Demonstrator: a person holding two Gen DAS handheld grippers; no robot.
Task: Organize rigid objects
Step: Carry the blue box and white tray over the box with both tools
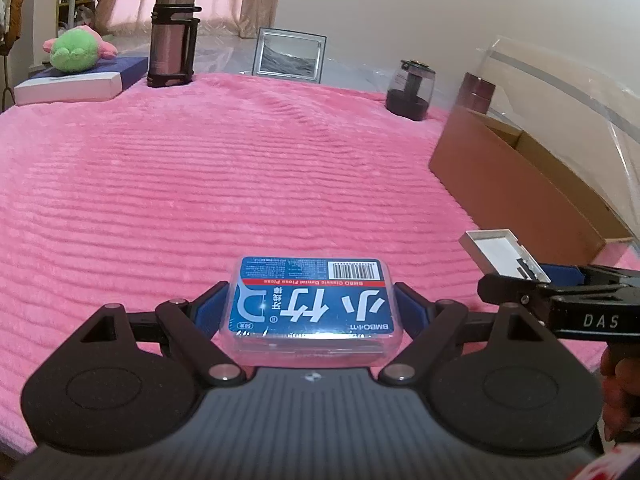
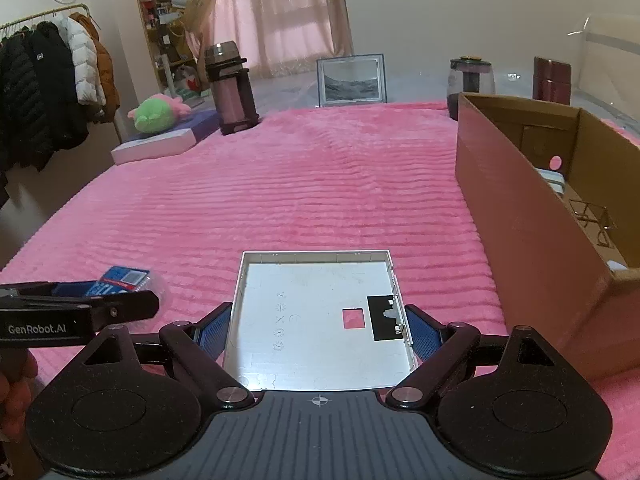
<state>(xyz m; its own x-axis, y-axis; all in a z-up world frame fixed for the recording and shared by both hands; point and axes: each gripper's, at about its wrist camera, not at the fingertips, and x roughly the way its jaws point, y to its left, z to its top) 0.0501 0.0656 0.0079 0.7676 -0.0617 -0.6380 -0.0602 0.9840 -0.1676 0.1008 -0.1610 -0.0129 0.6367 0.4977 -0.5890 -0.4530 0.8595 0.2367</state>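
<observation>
A big pink blanket (image 2: 320,184) is covering the whole top, and everything is sitting on it or being held over it. On the right side a long brown cardboard box (image 2: 532,240) is lying open, with a few small things already inside it. I think that box is where the hard things are going.

The right gripper (image 2: 318,330) is squeezing a flat white plastic tray (image 2: 304,320). Its blue pads (image 2: 422,334) are pressing on both sides of the tray, so the jaws are spread fairly wide around it. The tray is being held flat above the blanket, just to the left of the box.

The left gripper (image 1: 312,308) is holding a small clear box of floss picks (image 1: 312,304) with a blue label. Its jaws are pinching the two short sides of the floss box, which is staying level above the blanket.

To do this step well, I think the tray needs lifting higher than the box wall first, or its edge might bump the cardboard. Keeping it flat and holding tight seems smart, because it is thin and could slip. The floss box is probably best going in beside it, not crossing arms.
</observation>
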